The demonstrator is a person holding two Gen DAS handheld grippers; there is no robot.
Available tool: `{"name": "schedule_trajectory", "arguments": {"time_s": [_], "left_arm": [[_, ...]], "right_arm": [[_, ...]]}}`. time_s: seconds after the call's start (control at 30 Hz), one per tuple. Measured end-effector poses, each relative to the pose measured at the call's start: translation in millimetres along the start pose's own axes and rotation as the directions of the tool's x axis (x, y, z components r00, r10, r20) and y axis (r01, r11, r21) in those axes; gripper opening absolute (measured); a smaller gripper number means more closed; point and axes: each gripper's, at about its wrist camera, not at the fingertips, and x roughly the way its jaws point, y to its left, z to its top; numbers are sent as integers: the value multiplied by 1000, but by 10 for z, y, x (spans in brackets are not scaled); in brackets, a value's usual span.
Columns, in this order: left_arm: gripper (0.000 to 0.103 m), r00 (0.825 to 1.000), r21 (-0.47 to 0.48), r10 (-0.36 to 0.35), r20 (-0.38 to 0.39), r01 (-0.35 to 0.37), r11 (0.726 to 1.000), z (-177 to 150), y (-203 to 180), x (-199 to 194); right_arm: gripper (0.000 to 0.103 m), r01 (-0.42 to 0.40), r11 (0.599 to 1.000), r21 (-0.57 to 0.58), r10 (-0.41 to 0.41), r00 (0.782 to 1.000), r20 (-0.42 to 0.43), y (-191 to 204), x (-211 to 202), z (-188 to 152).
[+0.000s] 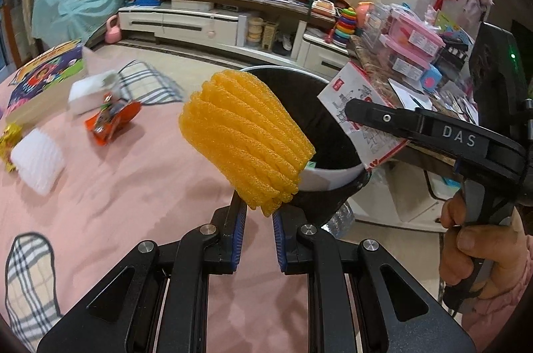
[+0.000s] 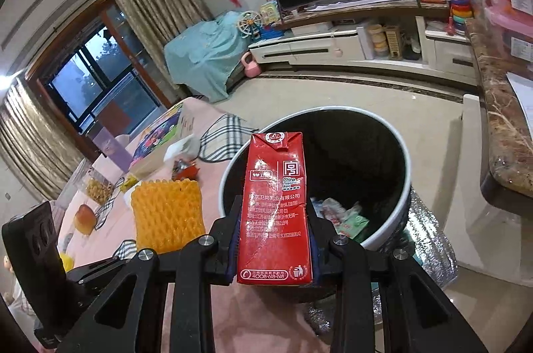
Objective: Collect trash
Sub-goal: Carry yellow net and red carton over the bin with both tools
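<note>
The pink cloth (image 1: 140, 186) fills the lower left of my left wrist view, and the black bin with its white rim (image 2: 404, 153) sits at its edge, centre-right in my right wrist view, with crumpled wrappers already lying in its bottom. Next in size is the red drink carton (image 2: 274, 206), standing upright in the middle of the right view: my right gripper (image 2: 274, 239) is closed on its lower half, pads pressing the two narrow sides, its top over the near rim of the bin. It looks creased and probably empty, so I judge it light, stiff along its edges but easy to crush; holding it low across the narrow faces seems sound, with gentle pressure. Smaller is the yellow foam fruit net (image 1: 246, 140), centre of the left view, in front of the bin's mouth. My left gripper (image 1: 258, 216) is squeezed nearly fully together on the net's bottom corner, so the rest fans out above the pads. I judge it very light, soft and springy, not slippery; a pinch at one edge is enough, though it may cling to the pads on release. Smaller litter remains at the left of the left view: a white foam net (image 1: 38, 165) and an orange snack wrapper (image 1: 111, 120).
</note>
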Motion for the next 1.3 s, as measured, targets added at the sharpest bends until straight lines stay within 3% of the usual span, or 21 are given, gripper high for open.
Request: {"name": "schedule_trajectory", "arguments": {"time_s": [1.3], "left_arm": [[14, 997, 71, -19, -68, 24, 997, 428, -243, 489]], "right_arm": [[32, 44, 999, 30, -43, 998, -49, -419, 356, 292]]}}
